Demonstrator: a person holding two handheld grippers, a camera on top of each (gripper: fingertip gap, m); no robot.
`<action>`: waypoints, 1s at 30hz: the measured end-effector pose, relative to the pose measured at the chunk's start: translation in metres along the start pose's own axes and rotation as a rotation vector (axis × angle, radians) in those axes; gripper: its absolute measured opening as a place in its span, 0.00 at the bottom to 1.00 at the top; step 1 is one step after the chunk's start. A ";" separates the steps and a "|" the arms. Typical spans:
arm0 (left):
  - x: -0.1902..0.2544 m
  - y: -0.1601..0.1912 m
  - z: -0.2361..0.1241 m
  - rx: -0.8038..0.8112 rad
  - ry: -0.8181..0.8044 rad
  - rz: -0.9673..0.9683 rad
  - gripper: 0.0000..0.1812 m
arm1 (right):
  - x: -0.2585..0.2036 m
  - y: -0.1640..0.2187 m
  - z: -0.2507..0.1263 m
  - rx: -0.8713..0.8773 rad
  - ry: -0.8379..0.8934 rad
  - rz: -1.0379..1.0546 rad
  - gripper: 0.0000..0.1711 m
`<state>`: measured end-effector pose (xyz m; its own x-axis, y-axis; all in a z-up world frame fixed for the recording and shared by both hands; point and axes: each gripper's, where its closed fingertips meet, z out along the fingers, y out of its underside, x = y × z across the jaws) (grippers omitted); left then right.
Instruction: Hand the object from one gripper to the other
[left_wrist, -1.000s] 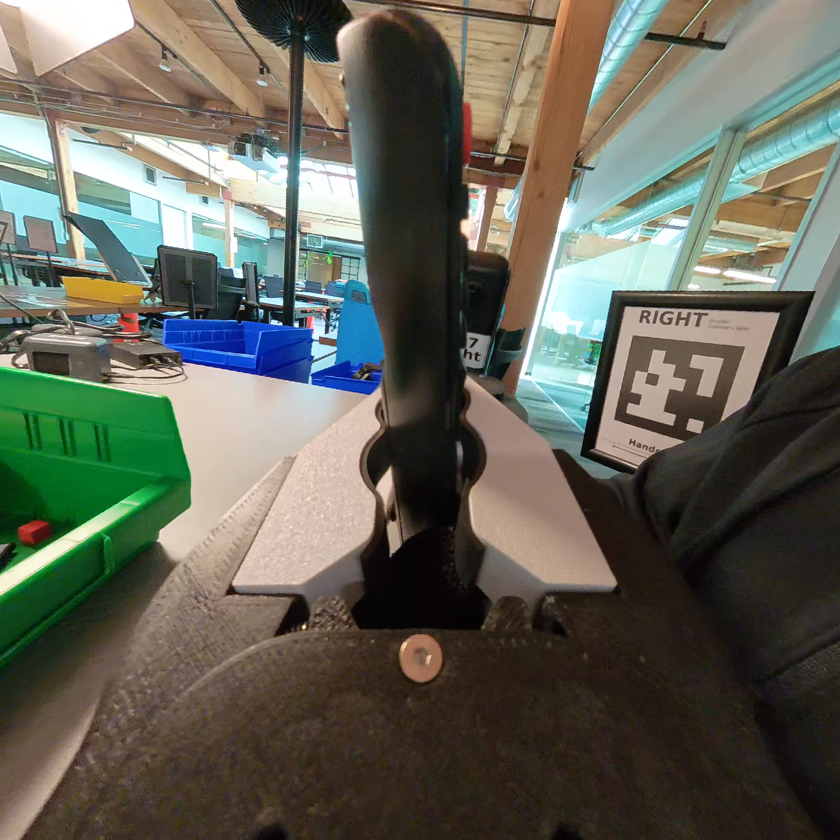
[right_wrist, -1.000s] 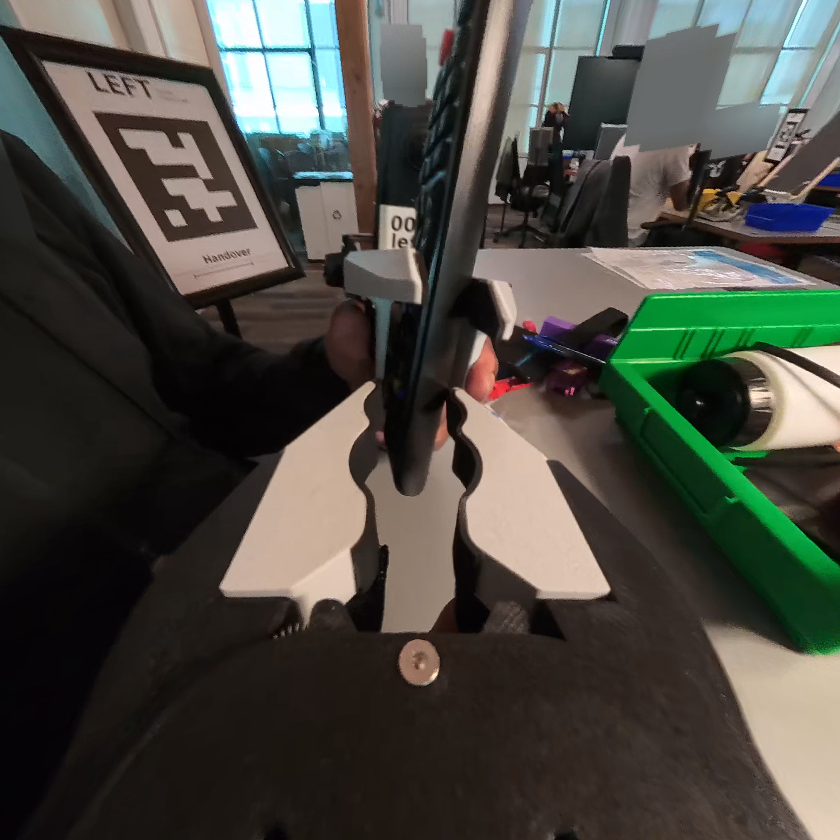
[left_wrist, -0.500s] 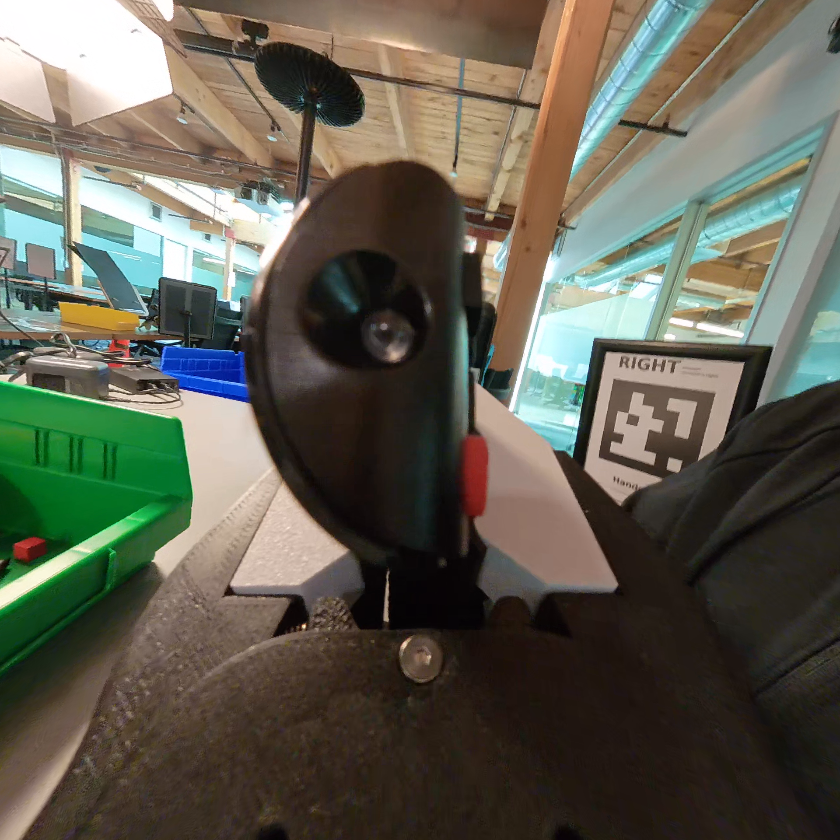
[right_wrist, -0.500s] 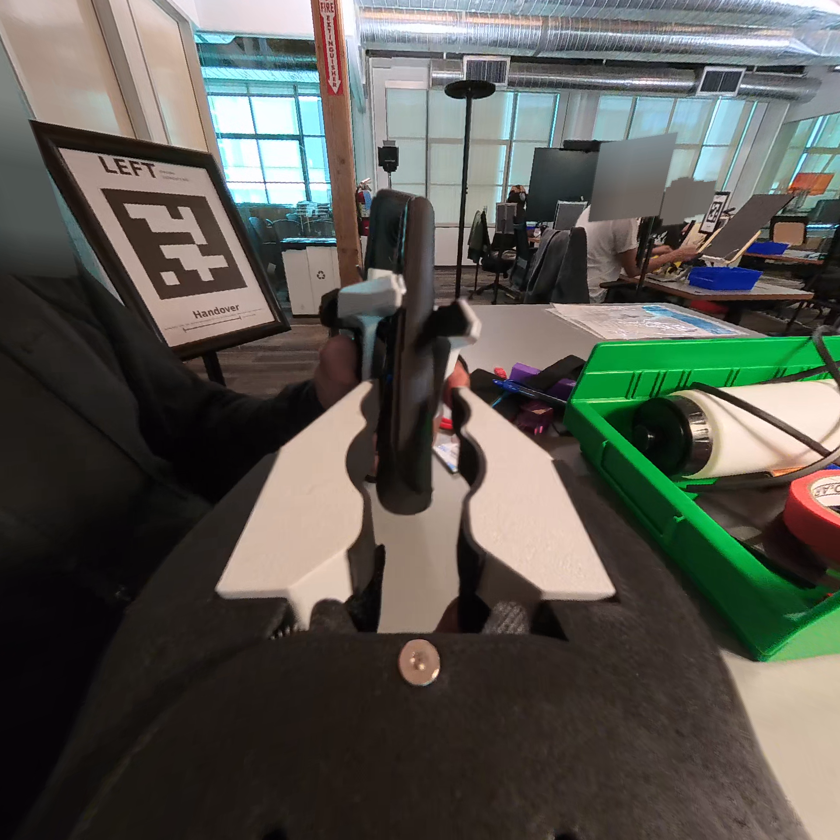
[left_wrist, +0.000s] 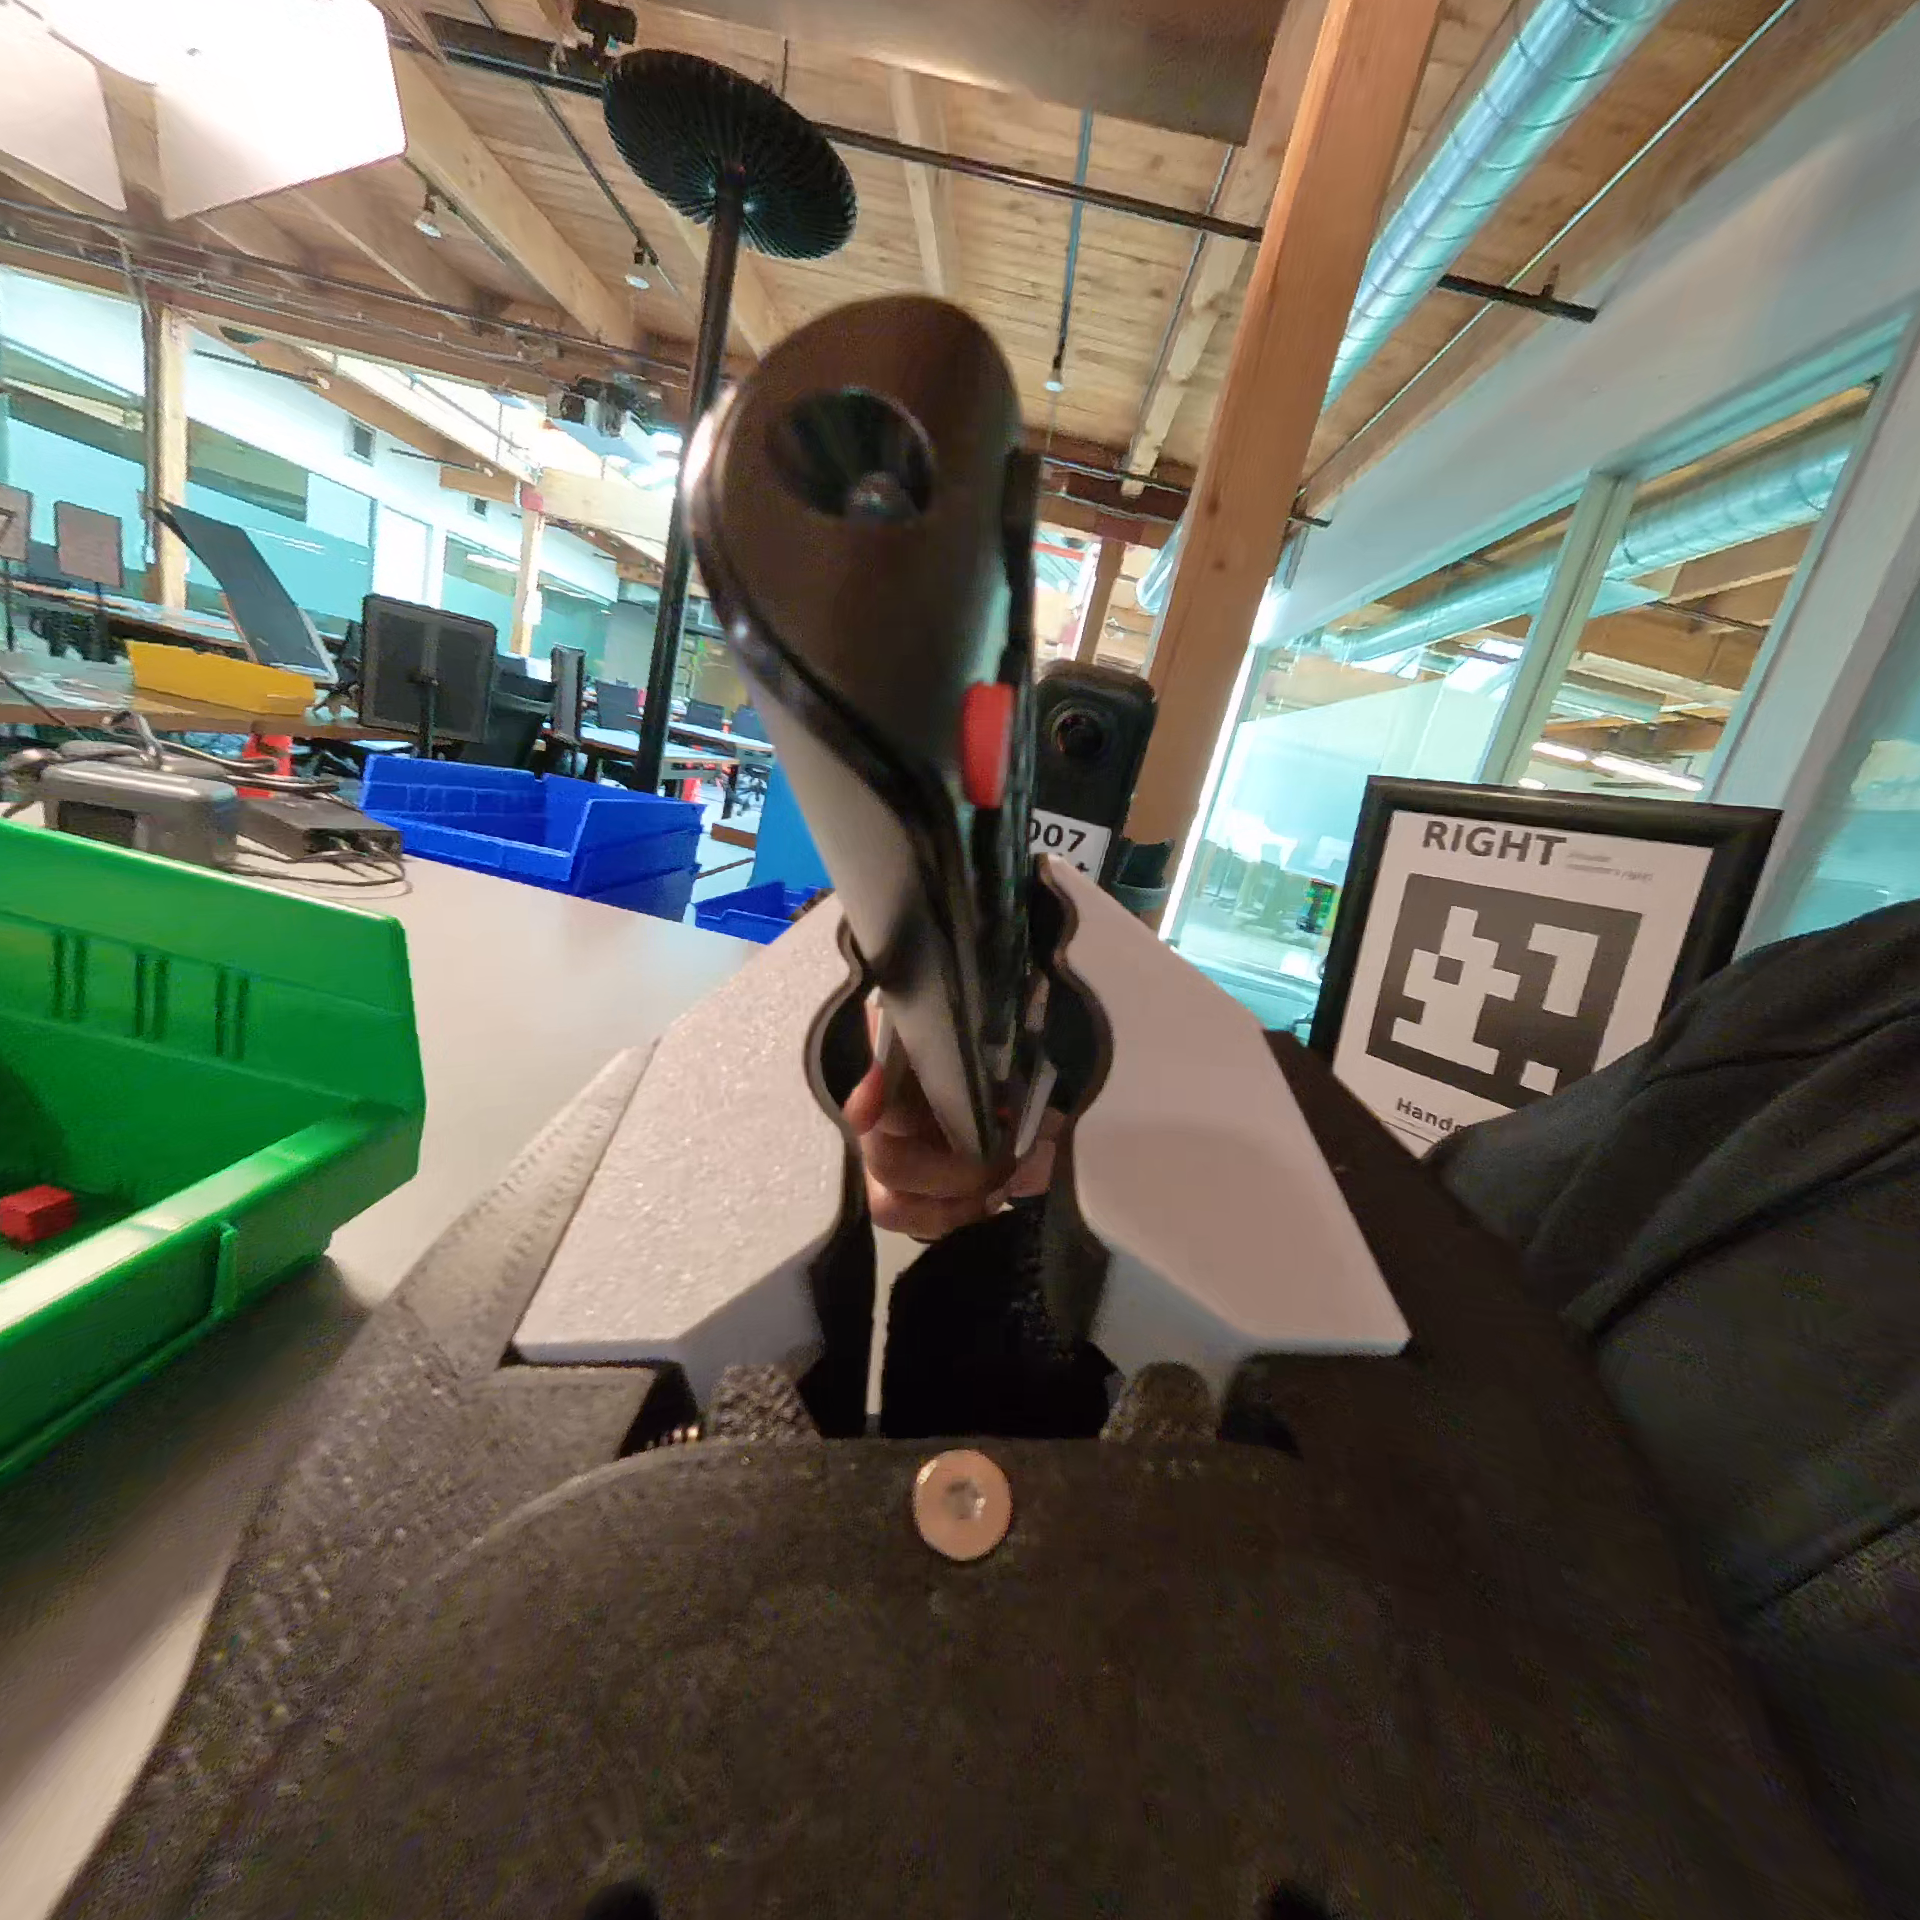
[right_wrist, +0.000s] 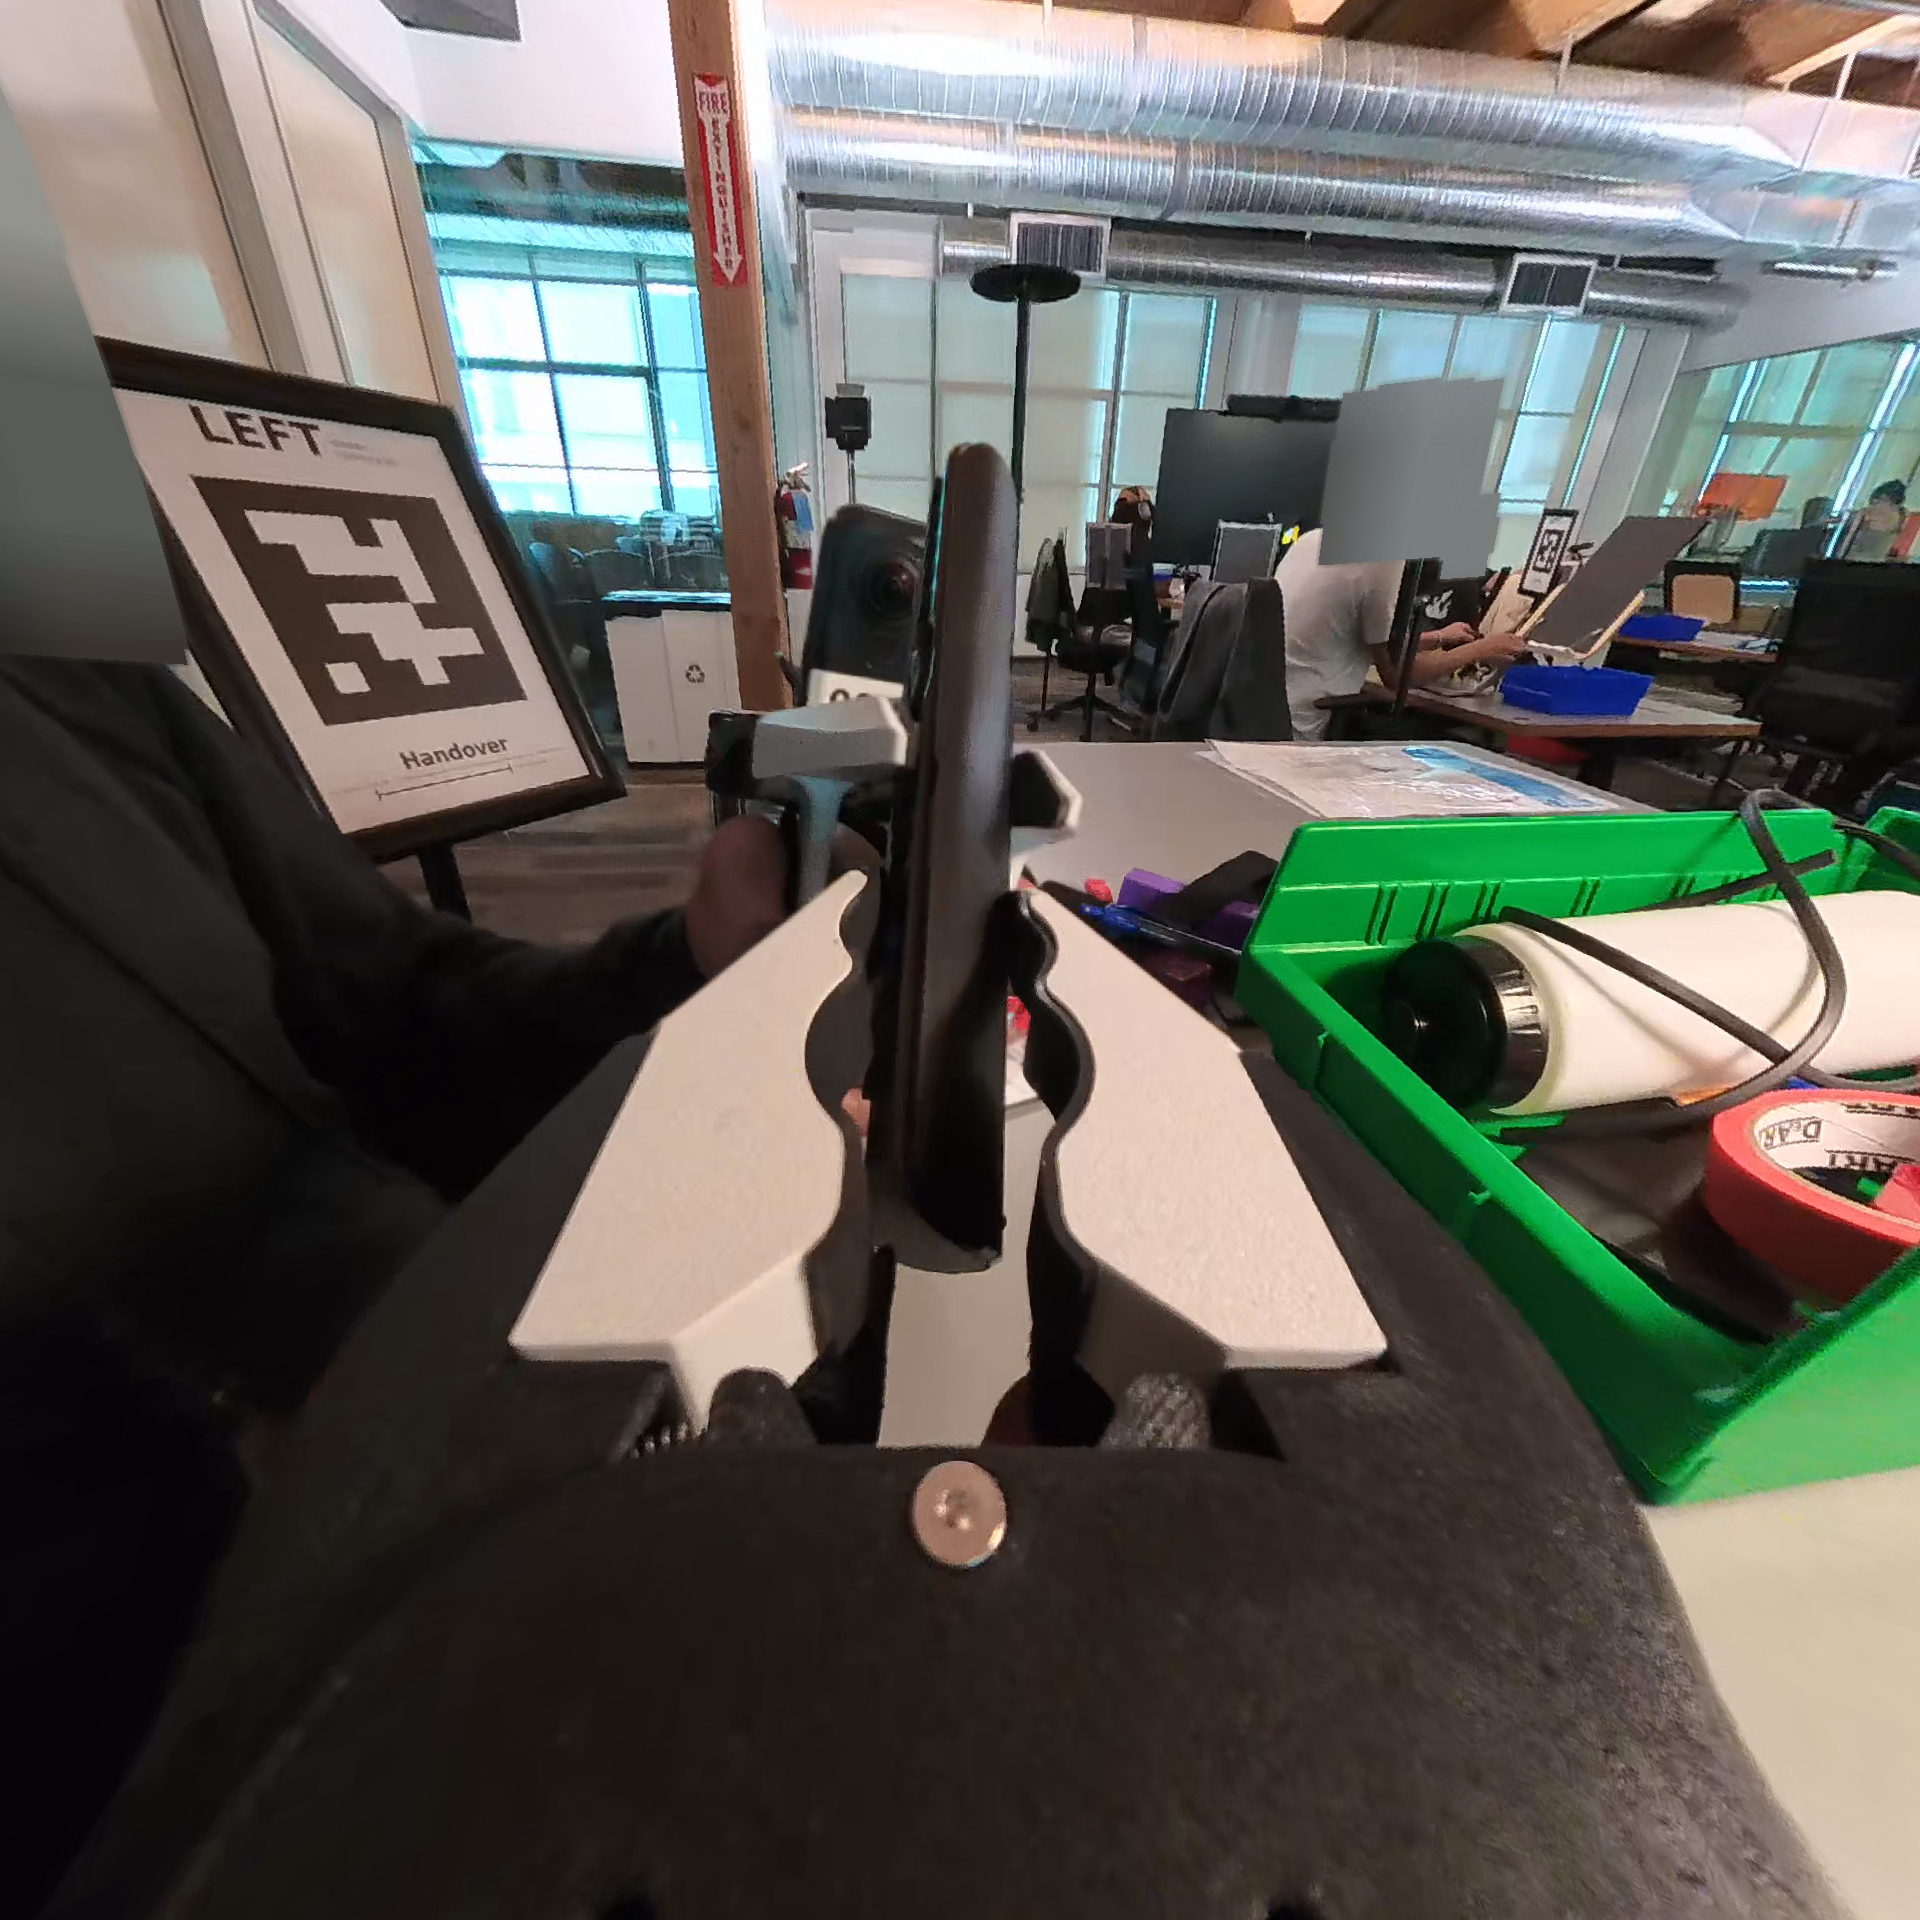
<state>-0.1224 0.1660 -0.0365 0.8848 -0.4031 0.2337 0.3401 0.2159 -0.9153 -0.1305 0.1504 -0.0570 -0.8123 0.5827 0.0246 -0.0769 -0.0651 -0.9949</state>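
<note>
A black remote with a red button stands upright between the two grippers. My left gripper is shut on its middle, and the remote's thick end leans toward the left wrist camera. In the right wrist view the remote stands edge-on. My right gripper has its jaws close around the remote's lower end, with a thin gap on each side. The left gripper clamps it just beyond. A hand shows behind the left fingers.
A green bin stands on the grey table. In the right wrist view a green bin holds a white roll and red tape. Framed marker signs stand nearby. A dark sleeve is at left. Both grippers' tips are close together, under 4 cm apart.
The remote has tipped from upright to leaning toward the left wrist camera. Its lower end has sunk deeper between my right gripper's jaws, which have narrowed slightly.
</note>
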 end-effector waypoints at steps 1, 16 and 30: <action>0.000 -0.001 -0.001 0.001 -0.006 0.024 0.15 | -0.001 0.000 0.001 0.006 -0.001 0.002 0.14; 0.001 0.014 0.005 -0.084 -0.033 0.089 0.16 | 0.010 -0.005 -0.008 0.016 0.038 0.003 0.17; -0.003 0.004 0.001 -0.041 -0.078 0.146 0.15 | 0.000 0.014 0.002 -0.072 0.010 -0.042 0.15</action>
<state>-0.1235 0.1693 -0.0405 0.9464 -0.2994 0.1209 0.1945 0.2300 -0.9535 -0.1333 0.1479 -0.0708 -0.8031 0.5921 0.0663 -0.0692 0.0178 -0.9974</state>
